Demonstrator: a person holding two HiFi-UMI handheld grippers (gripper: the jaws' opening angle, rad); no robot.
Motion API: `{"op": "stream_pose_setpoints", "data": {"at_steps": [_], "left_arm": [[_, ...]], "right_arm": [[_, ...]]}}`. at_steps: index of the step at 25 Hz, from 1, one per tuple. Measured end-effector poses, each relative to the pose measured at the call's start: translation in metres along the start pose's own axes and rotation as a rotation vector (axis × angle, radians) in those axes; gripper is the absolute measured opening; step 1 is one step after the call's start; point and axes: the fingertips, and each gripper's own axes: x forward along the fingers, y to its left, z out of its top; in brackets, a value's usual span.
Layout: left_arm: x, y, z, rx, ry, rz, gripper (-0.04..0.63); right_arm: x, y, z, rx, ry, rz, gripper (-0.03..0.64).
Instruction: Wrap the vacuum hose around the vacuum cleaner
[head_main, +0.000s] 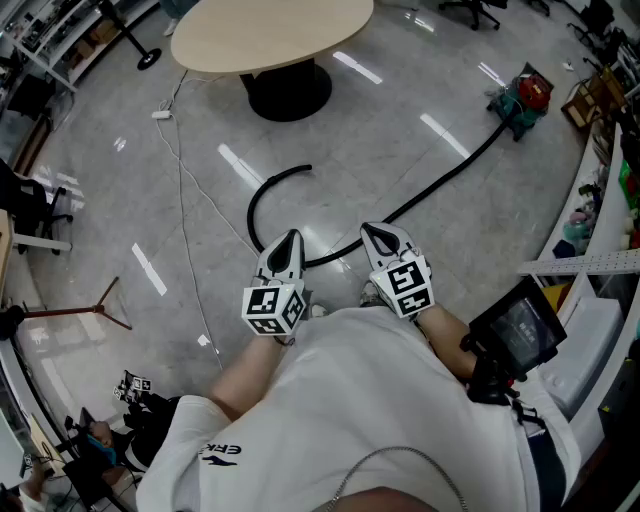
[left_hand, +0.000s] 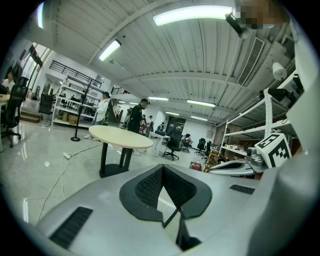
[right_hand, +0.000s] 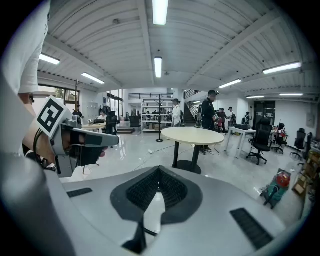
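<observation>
The vacuum cleaner (head_main: 526, 99), red and green, stands on the floor at the far right. It also shows in the right gripper view, where the vacuum cleaner (right_hand: 276, 186) is low at the right. Its black hose (head_main: 452, 170) runs across the floor toward me and curls in a loop just ahead of the grippers. Held close to my chest, my left gripper (head_main: 287, 243) and right gripper (head_main: 377, 234) point forward above the hose's near bend. Both are shut with nothing between the jaws. In each gripper view the toothed pads meet: left gripper (left_hand: 162, 168), right gripper (right_hand: 159, 170).
A round table (head_main: 272, 35) on a black base stands ahead. A thin white cable with a power strip (head_main: 162, 115) trails over the floor at left. A wooden stand (head_main: 100, 305) lies at left; shelves and a monitor (head_main: 518, 330) line the right. People stand beyond the table (right_hand: 192, 134).
</observation>
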Motion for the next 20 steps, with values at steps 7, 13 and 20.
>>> {"op": "stream_pose_setpoints", "data": {"at_steps": [7, 13, 20], "left_arm": [[-0.001, 0.0, -0.001, 0.001, 0.006, -0.001, 0.003], [-0.002, 0.0, -0.003, 0.001, 0.015, 0.002, 0.003], [-0.005, 0.018, -0.015, -0.008, 0.054, 0.021, 0.003]], "right_arm": [[0.0, 0.001, 0.001, -0.001, -0.001, 0.001, -0.003], [0.0, 0.0, -0.002, 0.004, 0.004, 0.0, -0.003], [0.008, -0.002, -0.012, 0.031, 0.041, -0.018, -0.003]]}}
